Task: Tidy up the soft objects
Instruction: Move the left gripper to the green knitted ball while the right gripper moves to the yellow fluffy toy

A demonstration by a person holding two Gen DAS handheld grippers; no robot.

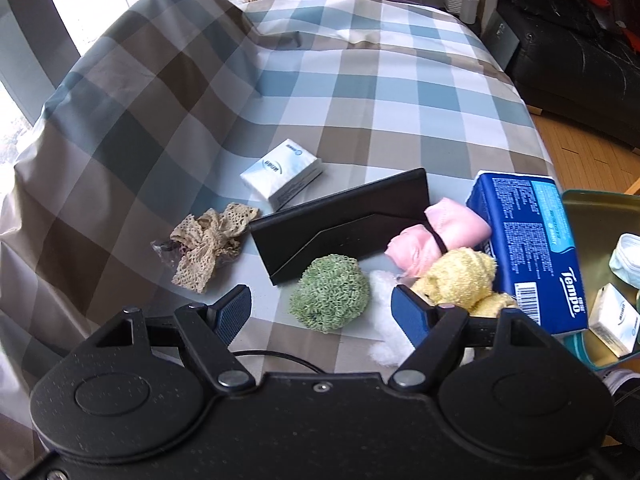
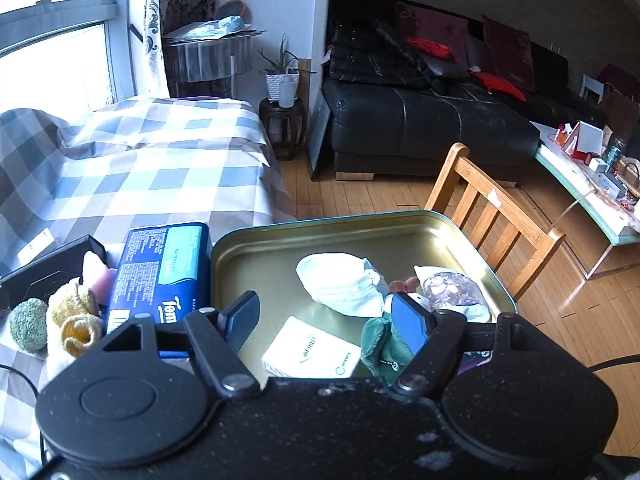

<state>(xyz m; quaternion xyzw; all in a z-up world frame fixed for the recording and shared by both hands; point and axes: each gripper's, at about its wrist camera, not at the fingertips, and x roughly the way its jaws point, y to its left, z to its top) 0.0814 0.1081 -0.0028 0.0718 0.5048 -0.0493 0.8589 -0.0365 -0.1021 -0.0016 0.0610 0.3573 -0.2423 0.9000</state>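
Green scrubber (image 1: 329, 298) between open fingers (image 1: 236, 312)

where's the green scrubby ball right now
In the left wrist view the green scrubby ball lies on the checked cloth between the left gripper's open fingers, just in front of the black folder, left of the yellow towel.

Blue, tan and white checks across the bedspread (image 1: 360, 92), a green knitted ball (image 1: 330, 298), fuzzy yellow toy (image 1: 460, 278), pink cloth roll (image 1: 436, 236), beige lace bow (image 1: 212, 246), blue Tempo tissue pack (image 1: 528, 244), gold-toned tin tray (image 2: 280, 256)
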